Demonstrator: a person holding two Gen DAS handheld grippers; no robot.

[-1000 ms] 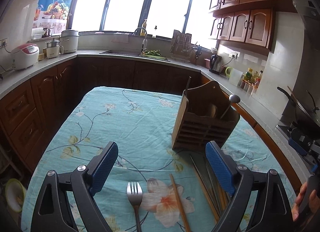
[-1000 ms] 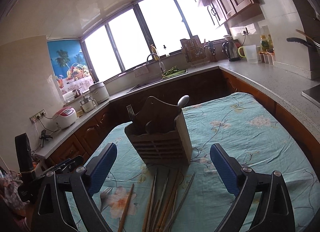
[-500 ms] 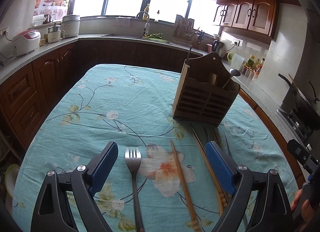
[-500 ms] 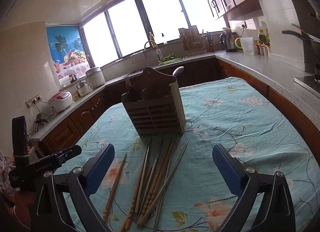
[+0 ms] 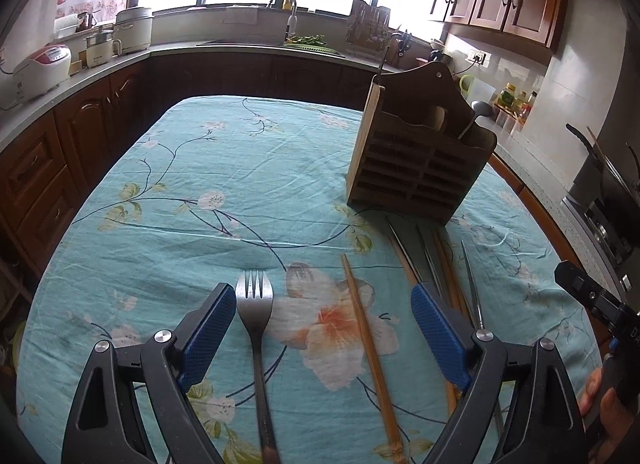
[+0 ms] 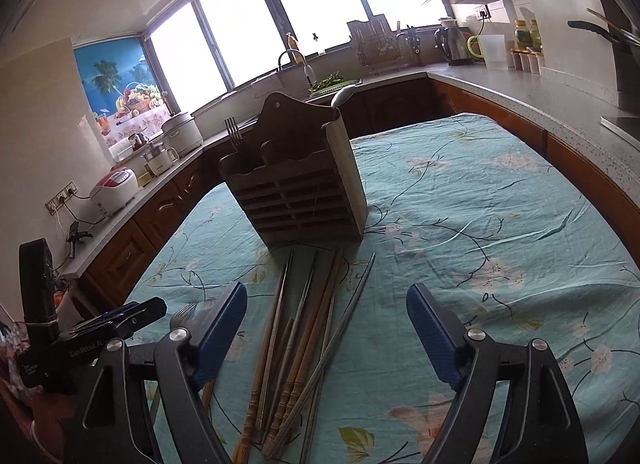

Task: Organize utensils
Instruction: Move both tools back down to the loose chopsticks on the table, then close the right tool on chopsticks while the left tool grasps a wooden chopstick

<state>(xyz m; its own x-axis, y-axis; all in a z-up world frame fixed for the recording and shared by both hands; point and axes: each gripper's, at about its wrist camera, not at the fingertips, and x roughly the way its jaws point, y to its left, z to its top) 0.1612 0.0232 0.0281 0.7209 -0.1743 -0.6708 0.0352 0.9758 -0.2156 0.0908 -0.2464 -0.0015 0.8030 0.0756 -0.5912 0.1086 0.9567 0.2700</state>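
Observation:
A wooden utensil holder stands on the teal flowered tablecloth; it also shows in the right wrist view with a fork and a spoon in it. My left gripper is open above the cloth, with a metal fork and a single wooden chopstick lying between its fingers. My right gripper is open and empty over a pile of wooden and metal chopsticks. The pile also shows in the left wrist view.
The table is ringed by dark wooden counters with rice cookers, a sink and a kettle. A stove with a wok sits to the right. The left gripper shows at the right view's left edge.
Both grippers have dropped lower and pulled back over the table. The fork and the single chopstick now lie further in between the left fingers; the chopstick pile sits between the right fingers.

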